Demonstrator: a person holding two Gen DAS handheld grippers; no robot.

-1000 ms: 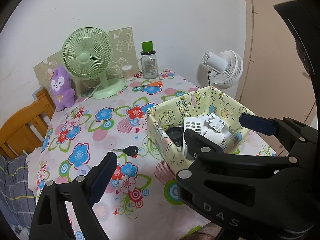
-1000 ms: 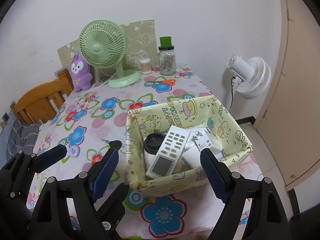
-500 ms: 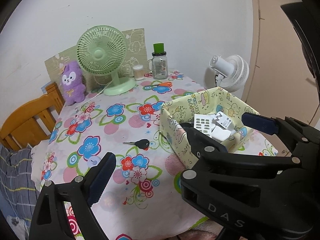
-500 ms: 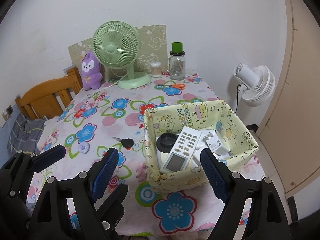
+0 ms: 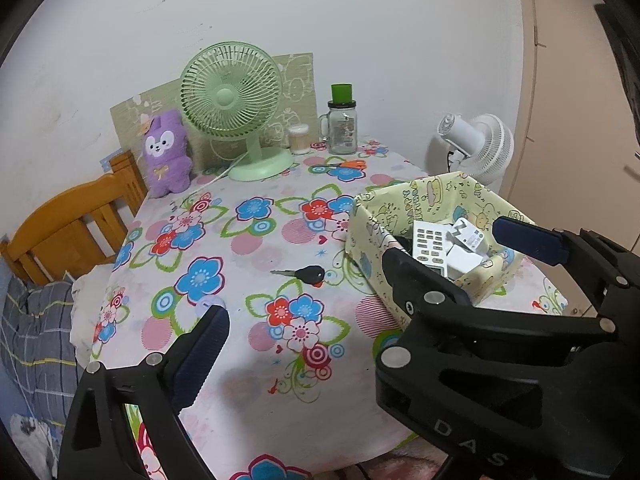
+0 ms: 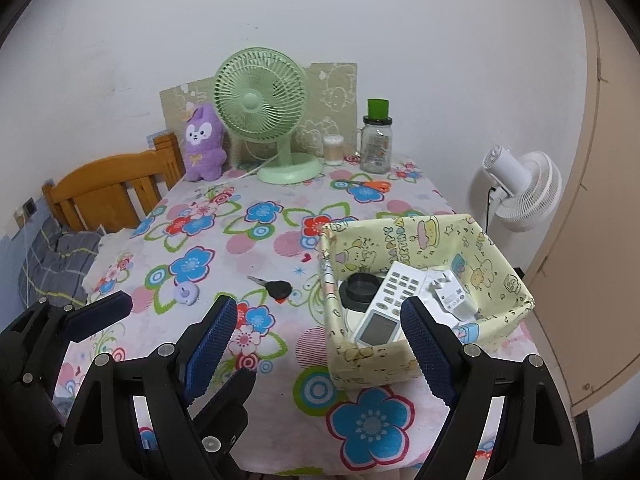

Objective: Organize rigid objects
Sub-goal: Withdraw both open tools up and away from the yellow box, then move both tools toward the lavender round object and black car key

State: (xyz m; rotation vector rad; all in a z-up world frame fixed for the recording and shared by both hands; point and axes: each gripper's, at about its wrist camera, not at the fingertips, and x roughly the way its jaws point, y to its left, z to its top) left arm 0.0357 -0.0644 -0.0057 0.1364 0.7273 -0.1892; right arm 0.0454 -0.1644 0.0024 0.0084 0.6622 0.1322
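Observation:
A yellow cartoon-print fabric basket (image 6: 408,232) (image 5: 384,208) stands at the table's right. It holds a white remote (image 6: 390,304) (image 5: 430,244), a white charger plug (image 6: 452,294) (image 5: 466,236) and a black round lid (image 6: 360,286). A black-headed key (image 6: 276,289) (image 5: 306,274) lies on the floral cloth left of the basket. A small lilac object (image 6: 186,293) lies further left. My right gripper (image 6: 316,340) is open and empty above the near edge. My left gripper (image 5: 360,292) is open and empty, back from the key.
At the back stand a green desk fan (image 6: 264,120), a purple plush (image 6: 204,144), a green-lidded jar (image 6: 376,140), a small container (image 6: 334,150) and orange scissors (image 6: 370,185). A wooden chair (image 6: 108,188) is at the left, a white fan (image 6: 520,188) at the right.
Both grippers have pulled back and up from the table, so more of the cloth and the near edge shows. Nothing on the table has moved.

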